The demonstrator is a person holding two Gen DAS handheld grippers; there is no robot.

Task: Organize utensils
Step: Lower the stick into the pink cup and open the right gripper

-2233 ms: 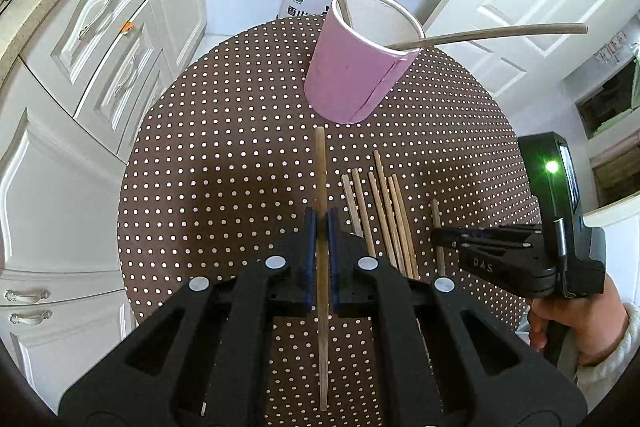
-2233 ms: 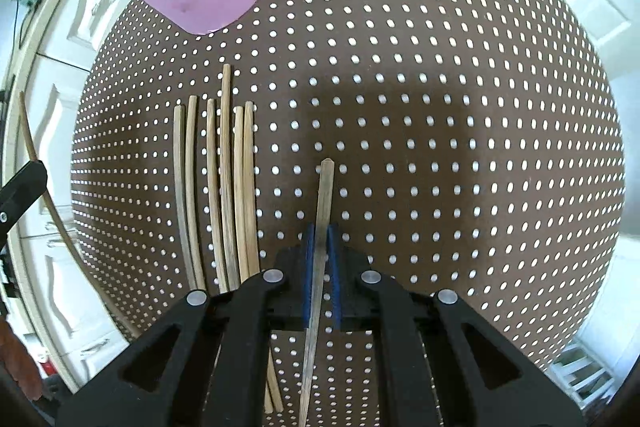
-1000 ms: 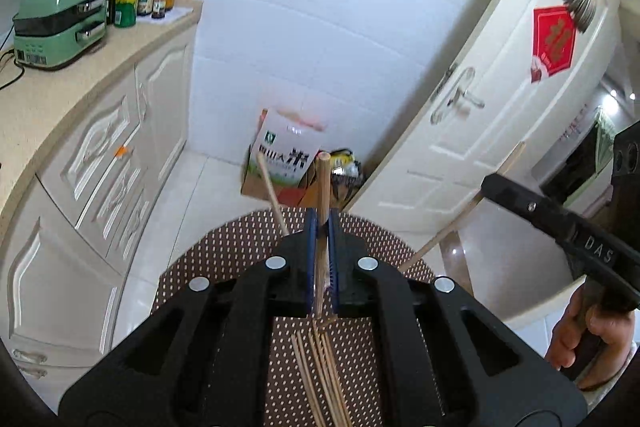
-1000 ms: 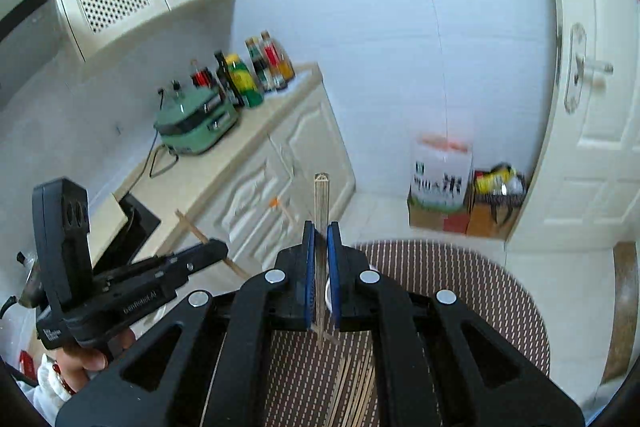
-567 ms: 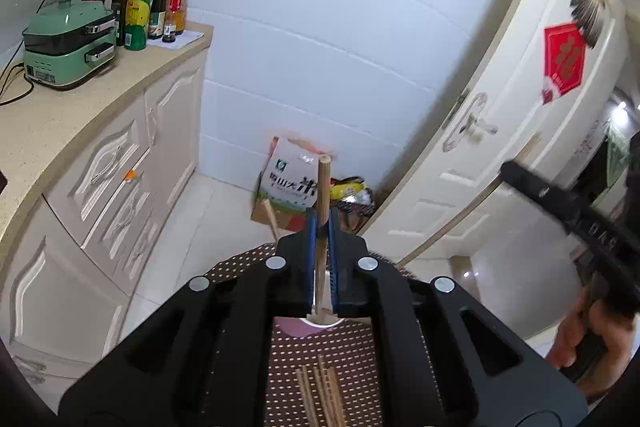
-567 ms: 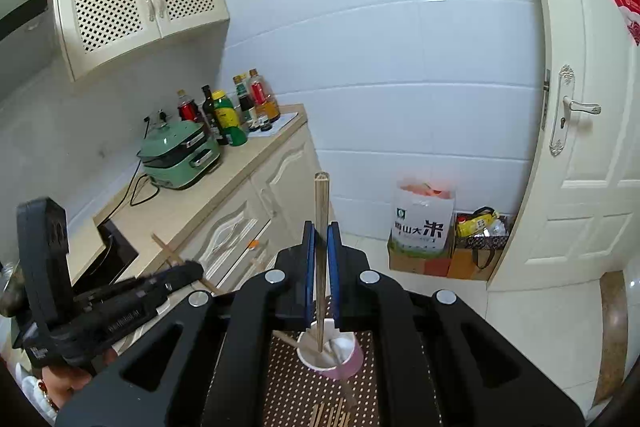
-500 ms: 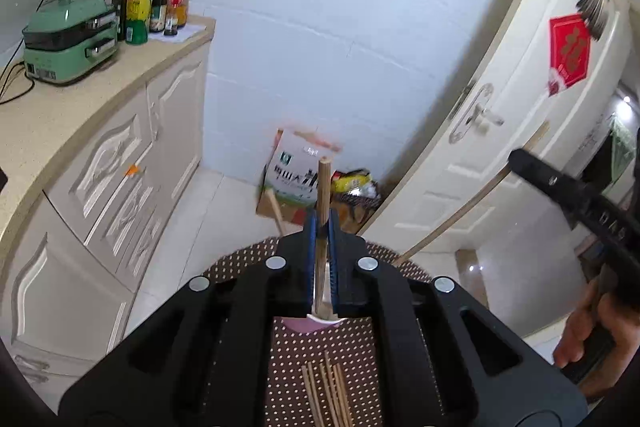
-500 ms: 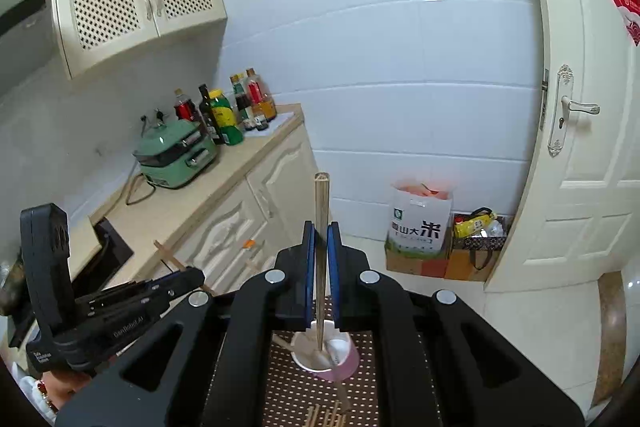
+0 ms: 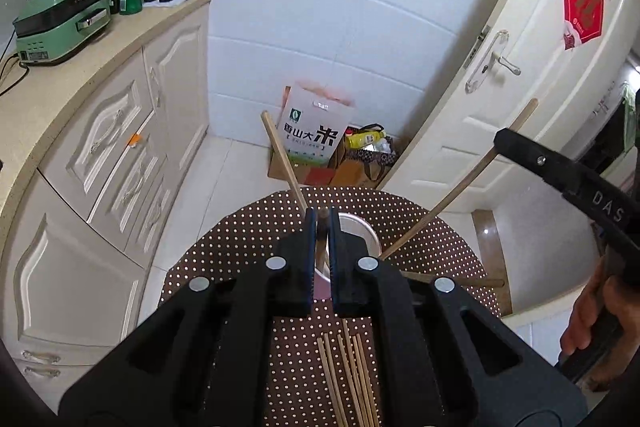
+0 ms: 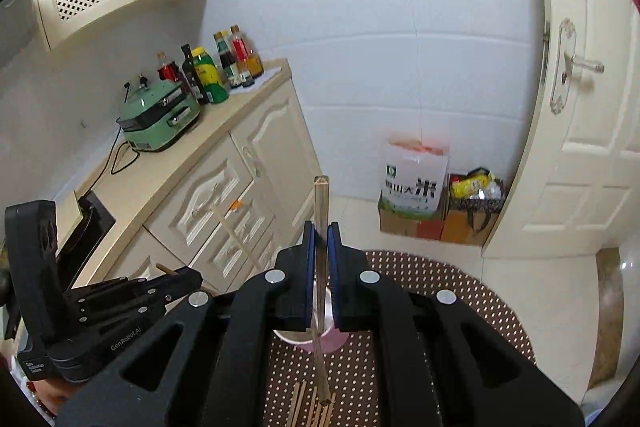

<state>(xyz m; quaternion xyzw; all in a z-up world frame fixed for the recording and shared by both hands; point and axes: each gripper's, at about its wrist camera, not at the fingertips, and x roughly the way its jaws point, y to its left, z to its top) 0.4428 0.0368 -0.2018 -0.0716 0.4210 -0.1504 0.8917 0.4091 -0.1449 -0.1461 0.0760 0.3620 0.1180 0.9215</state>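
A pink cup (image 9: 362, 233) stands on the round dotted table (image 9: 248, 239) with chopsticks leaning in it (image 9: 282, 157). My left gripper (image 9: 322, 223) is over the cup, jaws slightly apart around a chopstick (image 9: 322, 239) whose top is level with the fingertips. My right gripper (image 10: 319, 233) is shut on an upright chopstick (image 10: 321, 203) above the cup (image 10: 332, 341); it shows in the left wrist view too (image 9: 560, 173). Several loose chopsticks (image 9: 352, 367) lie on the table near me.
Cream cabinets and a counter (image 9: 104, 39) with a green appliance (image 9: 60, 23) and bottles stand left. A rice bag (image 9: 316, 127) and boxes sit on the floor by the white wall. A white door (image 9: 532, 67) is on the right.
The chopstick in my left gripper has slid down into the cup; its top now sits at the fingertips. Both grippers have tilted slightly down toward the cup.
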